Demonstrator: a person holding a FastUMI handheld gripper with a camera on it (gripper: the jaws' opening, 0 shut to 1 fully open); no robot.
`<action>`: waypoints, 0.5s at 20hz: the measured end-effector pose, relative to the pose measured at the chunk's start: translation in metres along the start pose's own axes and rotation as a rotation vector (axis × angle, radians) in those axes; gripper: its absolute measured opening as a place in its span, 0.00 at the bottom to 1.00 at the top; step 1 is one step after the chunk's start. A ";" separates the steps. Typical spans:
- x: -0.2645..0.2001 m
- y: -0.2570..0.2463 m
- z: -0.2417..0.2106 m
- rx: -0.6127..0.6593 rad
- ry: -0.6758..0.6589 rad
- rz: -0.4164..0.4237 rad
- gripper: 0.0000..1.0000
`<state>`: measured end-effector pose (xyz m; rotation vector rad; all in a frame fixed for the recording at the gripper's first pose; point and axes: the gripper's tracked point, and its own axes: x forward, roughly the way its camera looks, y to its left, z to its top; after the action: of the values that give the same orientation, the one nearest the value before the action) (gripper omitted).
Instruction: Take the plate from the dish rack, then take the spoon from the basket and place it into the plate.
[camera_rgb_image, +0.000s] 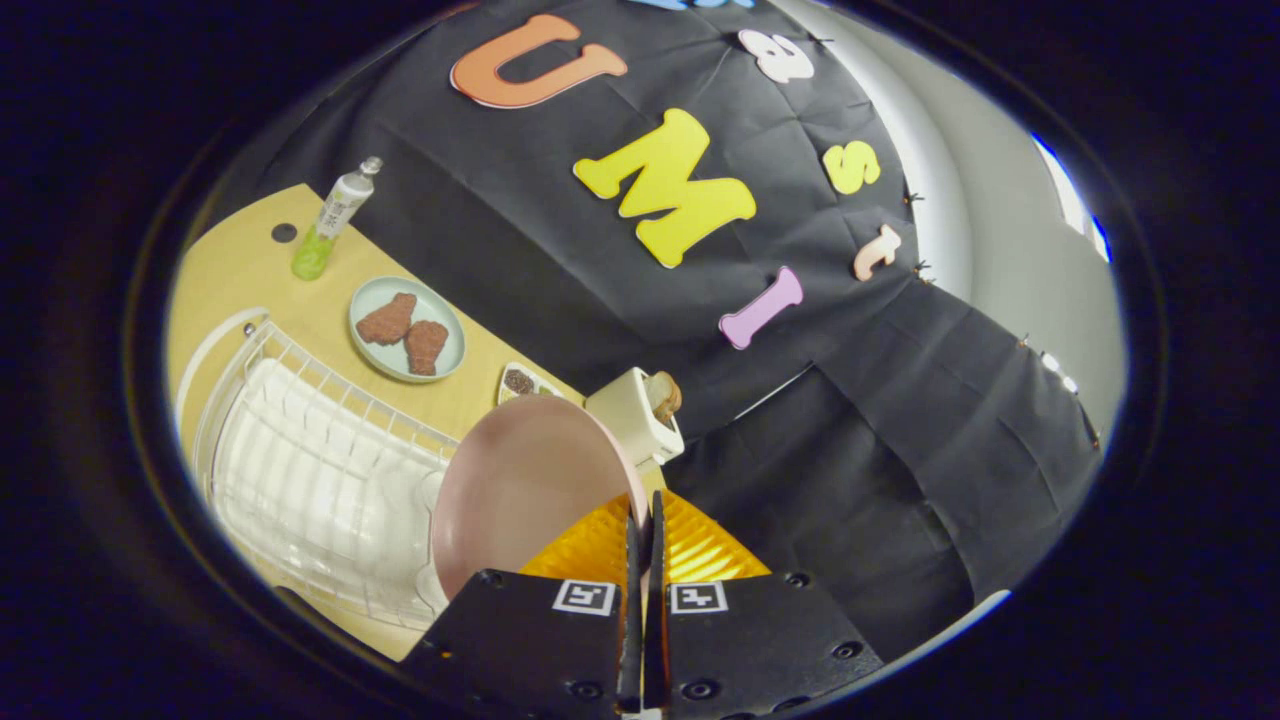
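Yellow tabletop (240, 270) carries the white dish rack (320, 470), with a served plate and a bottle beyond it. The gripper (643, 530) has its fingers nearly together, clamped on the rim of the pink plate (520, 490). The plate stands edge-on left of the fingers, lifted above the rack's near end.

Gripper (643, 520) fingers pinched on rim of pink plate (520, 490), held on edge above white wire dish rack (300, 460). Beyond on table (250, 270): green plate w/ two brown pieces (407, 328), bottle (335, 218), toaster (640, 415).
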<state>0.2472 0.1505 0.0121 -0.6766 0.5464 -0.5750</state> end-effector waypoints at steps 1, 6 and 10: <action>0.008 -0.005 -0.006 0.031 0.017 0.041 0.07; 0.061 -0.059 -0.040 0.205 0.110 0.162 0.07; 0.094 -0.098 -0.073 0.323 0.155 0.259 0.07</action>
<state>0.2382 -0.0032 0.0075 -0.2509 0.6565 -0.4599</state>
